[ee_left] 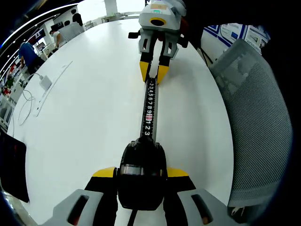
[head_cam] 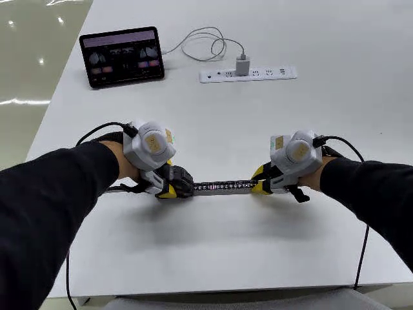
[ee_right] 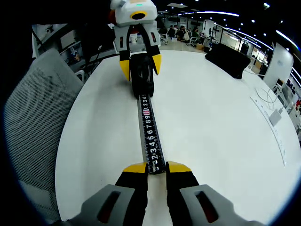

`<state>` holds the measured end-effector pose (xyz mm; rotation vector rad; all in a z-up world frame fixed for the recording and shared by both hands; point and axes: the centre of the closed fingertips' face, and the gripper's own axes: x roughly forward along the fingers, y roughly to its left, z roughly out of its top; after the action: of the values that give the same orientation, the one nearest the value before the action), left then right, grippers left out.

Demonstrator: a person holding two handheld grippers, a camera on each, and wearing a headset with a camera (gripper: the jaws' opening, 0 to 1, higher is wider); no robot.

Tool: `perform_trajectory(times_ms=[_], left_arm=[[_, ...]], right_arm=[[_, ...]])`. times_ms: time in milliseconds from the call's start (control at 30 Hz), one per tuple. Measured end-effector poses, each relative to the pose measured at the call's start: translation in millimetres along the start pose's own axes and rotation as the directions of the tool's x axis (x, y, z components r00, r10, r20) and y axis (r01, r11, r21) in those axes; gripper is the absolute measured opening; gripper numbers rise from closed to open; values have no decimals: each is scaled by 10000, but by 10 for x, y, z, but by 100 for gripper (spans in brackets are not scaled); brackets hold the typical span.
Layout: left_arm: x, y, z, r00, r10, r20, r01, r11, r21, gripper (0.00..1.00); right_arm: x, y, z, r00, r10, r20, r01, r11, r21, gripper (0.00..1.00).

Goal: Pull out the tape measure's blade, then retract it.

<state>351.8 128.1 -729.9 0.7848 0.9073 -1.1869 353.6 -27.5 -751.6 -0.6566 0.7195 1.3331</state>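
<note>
Black sleeves (head_cam: 51, 194) reach in from both lower corners of the head view, each hand carrying a gripper over the white table (head_cam: 258, 116). On one side, the left gripper (head_cam: 169, 187) has its yellow-tipped jaws clamped around the black case of the tape measure (head_cam: 181, 181), held low near the table's front edge. Opposite it, the right gripper (head_cam: 260, 182) pinches the free end of the blade (head_cam: 222, 186) between its jaws. The blade runs straight between the two, numbers facing up. Farther back lie a tablet (head_cam: 122, 56) and a power strip (head_cam: 248, 73) with a white charger (head_cam: 242, 64) plugged in. A grey mesh chair (ee_left: 254, 117) stands beside the table.
</note>
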Motion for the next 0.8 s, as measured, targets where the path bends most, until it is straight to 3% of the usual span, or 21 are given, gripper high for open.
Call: perform_trajectory(times_ms=[800], left_arm=[[14, 24, -17, 10000, -26, -15, 25, 10000, -67, 33]], right_arm=[[-101, -81, -188, 9998, -74, -172, 76, 9999, 122, 9]])
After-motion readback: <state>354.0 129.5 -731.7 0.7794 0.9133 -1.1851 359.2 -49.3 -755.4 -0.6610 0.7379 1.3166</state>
